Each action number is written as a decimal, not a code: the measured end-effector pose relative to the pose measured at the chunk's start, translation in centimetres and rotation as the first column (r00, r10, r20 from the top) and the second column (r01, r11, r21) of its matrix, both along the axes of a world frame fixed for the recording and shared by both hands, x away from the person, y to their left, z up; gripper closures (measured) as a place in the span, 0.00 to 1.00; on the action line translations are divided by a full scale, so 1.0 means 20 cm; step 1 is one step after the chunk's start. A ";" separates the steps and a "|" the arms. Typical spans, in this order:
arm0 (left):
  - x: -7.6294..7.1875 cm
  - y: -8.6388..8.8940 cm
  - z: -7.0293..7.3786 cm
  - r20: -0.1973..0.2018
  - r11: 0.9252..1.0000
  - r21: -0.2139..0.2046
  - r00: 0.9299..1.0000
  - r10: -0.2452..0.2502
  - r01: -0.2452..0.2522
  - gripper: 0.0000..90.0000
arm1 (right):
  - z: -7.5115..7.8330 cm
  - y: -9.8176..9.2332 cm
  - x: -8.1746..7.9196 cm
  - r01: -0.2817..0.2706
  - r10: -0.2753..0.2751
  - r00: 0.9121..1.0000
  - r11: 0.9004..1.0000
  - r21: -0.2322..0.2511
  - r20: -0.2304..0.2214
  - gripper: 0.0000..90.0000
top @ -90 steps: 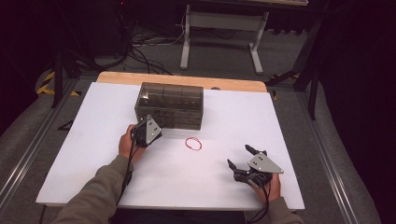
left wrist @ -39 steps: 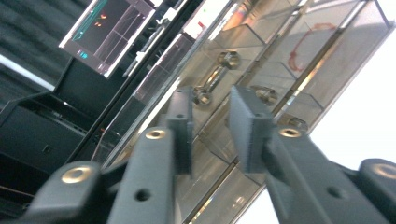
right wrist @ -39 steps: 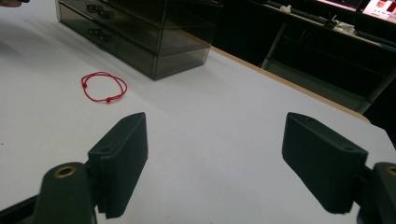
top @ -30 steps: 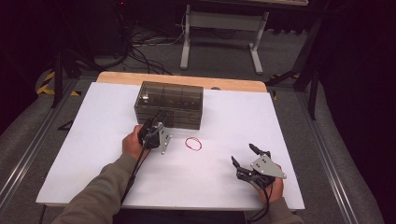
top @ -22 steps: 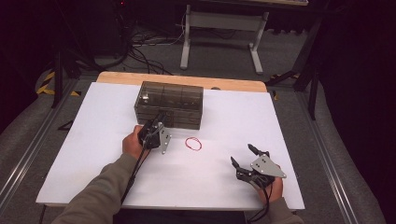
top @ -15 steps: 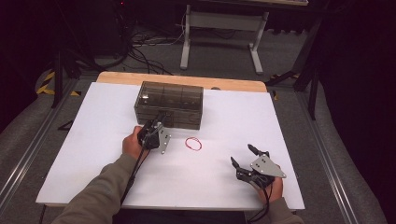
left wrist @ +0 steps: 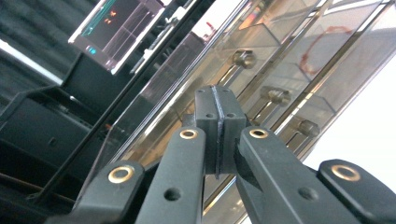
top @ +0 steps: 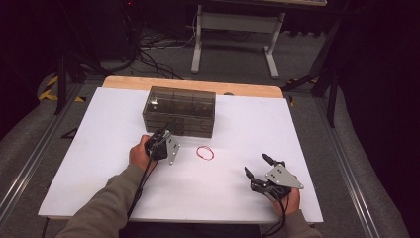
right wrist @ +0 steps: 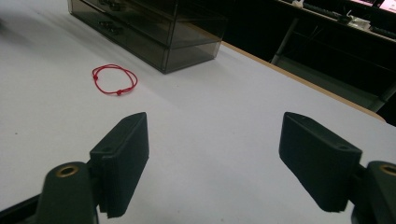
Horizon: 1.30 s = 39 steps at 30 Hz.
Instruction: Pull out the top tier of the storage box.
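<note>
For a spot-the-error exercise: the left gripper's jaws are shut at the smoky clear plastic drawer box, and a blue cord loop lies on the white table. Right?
Not quite. The cord loop is red, as the high view shows. The left gripper is shut at the smoky clear plastic drawer box, on the white table.

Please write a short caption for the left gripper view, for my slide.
Left gripper, jaws closed together, in front of the knobbed drawers of a smoky clear drawer box.
</note>
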<state>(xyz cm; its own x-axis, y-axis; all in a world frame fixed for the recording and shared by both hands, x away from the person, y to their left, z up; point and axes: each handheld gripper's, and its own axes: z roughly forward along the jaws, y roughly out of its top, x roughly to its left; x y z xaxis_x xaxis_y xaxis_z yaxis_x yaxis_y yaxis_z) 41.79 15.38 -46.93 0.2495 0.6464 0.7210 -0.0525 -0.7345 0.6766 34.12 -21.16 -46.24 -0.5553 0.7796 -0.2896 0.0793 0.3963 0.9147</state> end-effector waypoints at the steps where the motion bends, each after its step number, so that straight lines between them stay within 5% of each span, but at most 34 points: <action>1: 0.00 0.00 -0.01 -0.007 1.000 0.017 1.000 0.001 -0.001 1.00 | 0.00 0.00 0.00 -0.002 0.002 1.000 1.000 0.002 -0.002 0.28; 4: 0.00 0.01 0.01 0.008 1.000 -0.028 1.000 0.009 -0.009 0.98 | 0.00 0.00 0.00 -0.003 0.003 1.000 1.000 -0.004 -0.001 0.28; 7: 0.02 0.00 -0.01 0.007 1.000 -0.001 1.000 0.014 -0.014 0.77 | 0.00 0.00 0.00 -0.002 0.002 1.000 1.000 -0.005 0.000 0.28; 10: 0.04 -0.01 -0.02 0.016 1.000 0.008 1.000 0.022 -0.022 0.71 | 0.00 0.01 0.00 -0.004 0.003 1.000 1.000 -0.012 -0.003 0.28; 17: 0.04 -0.03 -0.03 0.070 0.999 0.049 0.997 0.016 -0.019 0.86 | 0.00 0.01 0.00 -0.007 0.007 1.000 1.000 -0.019 -0.001 0.28; 19: 0.05 -0.02 -0.03 0.046 1.000 -0.005 0.998 0.031 -0.031 0.89 | 0.00 0.01 0.00 -0.009 0.009 1.000 1.000 -0.020 -0.003 0.28; 28: 0.03 -0.02 -0.03 0.021 0.996 -0.065 0.998 0.055 -0.053 0.90 | 0.00 0.00 0.00 -0.008 0.008 1.000 1.000 -0.005 -0.006 0.28; 39: -0.03 -0.03 -0.03 -0.003 0.994 -0.090 0.998 0.069 -0.069 0.89 | 0.01 0.00 -0.01 -0.004 0.004 1.000 1.000 0.002 -0.004 0.28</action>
